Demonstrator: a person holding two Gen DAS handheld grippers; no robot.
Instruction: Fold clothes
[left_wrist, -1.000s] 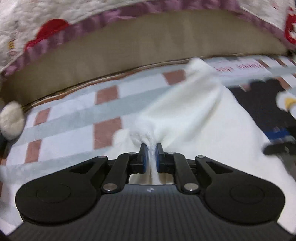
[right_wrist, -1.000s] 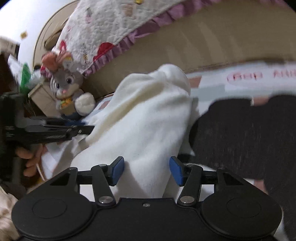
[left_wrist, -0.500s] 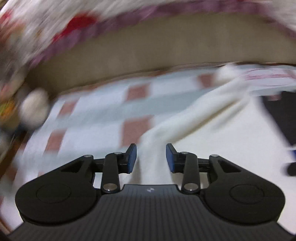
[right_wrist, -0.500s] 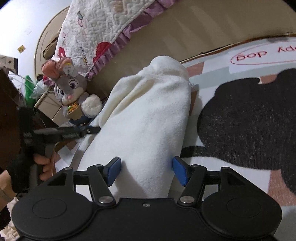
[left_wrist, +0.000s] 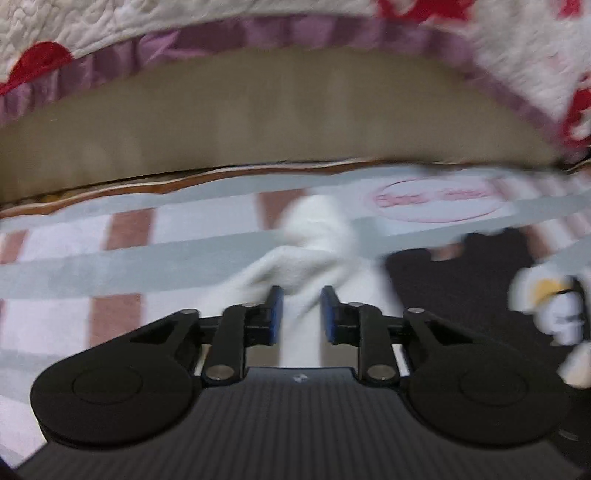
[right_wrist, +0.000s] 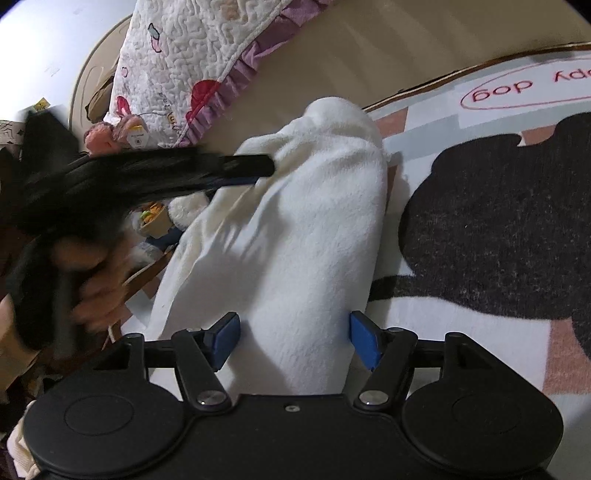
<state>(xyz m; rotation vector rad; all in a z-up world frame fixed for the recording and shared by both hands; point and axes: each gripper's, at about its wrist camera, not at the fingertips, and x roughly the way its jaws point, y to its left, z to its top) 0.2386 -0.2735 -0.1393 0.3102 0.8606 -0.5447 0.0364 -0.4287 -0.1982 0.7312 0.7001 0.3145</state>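
Note:
A cream-white fleece garment (right_wrist: 295, 236) lies in a long folded strip on the patterned rug; it also shows in the left wrist view (left_wrist: 314, 251), blurred. My left gripper (left_wrist: 302, 314) is open, with the cloth running between its blue pads but not pinched. In the right wrist view the left gripper (right_wrist: 258, 166) hovers over the garment's upper left part, held by a hand. My right gripper (right_wrist: 295, 338) is open and straddles the near end of the garment, pads on either side and apart from it.
The rug (right_wrist: 498, 221) has a large black cartoon shape, pink and grey checks and a pink oval label (left_wrist: 436, 199). A beige bed base (left_wrist: 258, 129) with a quilted, purple-ruffled blanket (right_wrist: 192, 62) stands behind. A plush rabbit (right_wrist: 155, 218) sits at left.
My left gripper let go of the garment, opened, and swung right along the cloth toward its far end. The right gripper stayed open over the near end.

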